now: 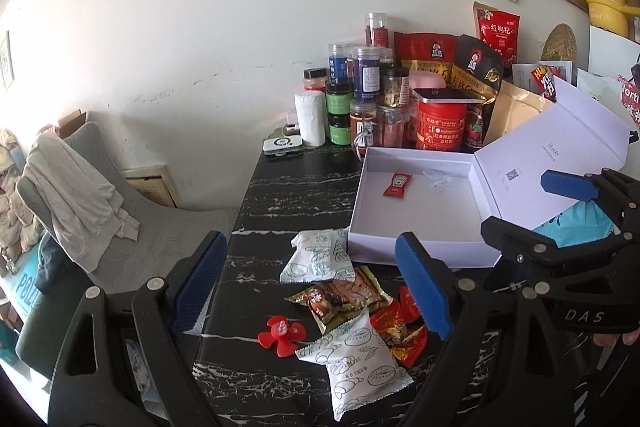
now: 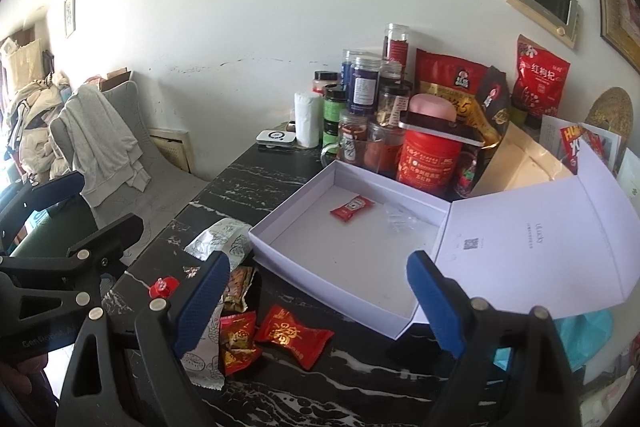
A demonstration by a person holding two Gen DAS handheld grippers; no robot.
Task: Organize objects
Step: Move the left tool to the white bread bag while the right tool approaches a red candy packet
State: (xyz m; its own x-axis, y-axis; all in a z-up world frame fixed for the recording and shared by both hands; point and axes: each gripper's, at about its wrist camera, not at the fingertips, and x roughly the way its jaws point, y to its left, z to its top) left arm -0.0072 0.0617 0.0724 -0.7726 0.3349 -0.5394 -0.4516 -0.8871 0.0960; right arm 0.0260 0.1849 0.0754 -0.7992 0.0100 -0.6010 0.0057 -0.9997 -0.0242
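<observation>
An open white box point(image 1: 362, 197) point(image 2: 280, 227) sits on the black marble table with its lid point(image 1: 552, 151) point(image 2: 536, 235) propped open to the right. Inside lie a red ketchup sachet point(image 1: 397, 184) point(image 2: 352, 208) and a clear plastic scrap point(image 1: 438, 181). In front of the box lies a pile of snack packets: two white ones point(image 1: 318, 261) point(image 1: 356, 359), a brown one point(image 1: 340, 297) and red candies point(image 1: 400, 331) point(image 2: 294, 335). A red plastic flower point(image 1: 282, 333) point(image 2: 163, 286) lies beside them. My left gripper point(image 1: 312, 291) is open above the pile. My right gripper point(image 2: 316, 303) is open and empty over the box's near corner.
Jars, red tins and snack bags point(image 1: 400, 91) point(image 2: 400, 115) crowd the back of the table against the wall. A white roll point(image 1: 310, 117) and a small white device point(image 1: 282, 145) stand at the back left. A grey chair with draped clothing point(image 1: 80, 203) stands left of the table.
</observation>
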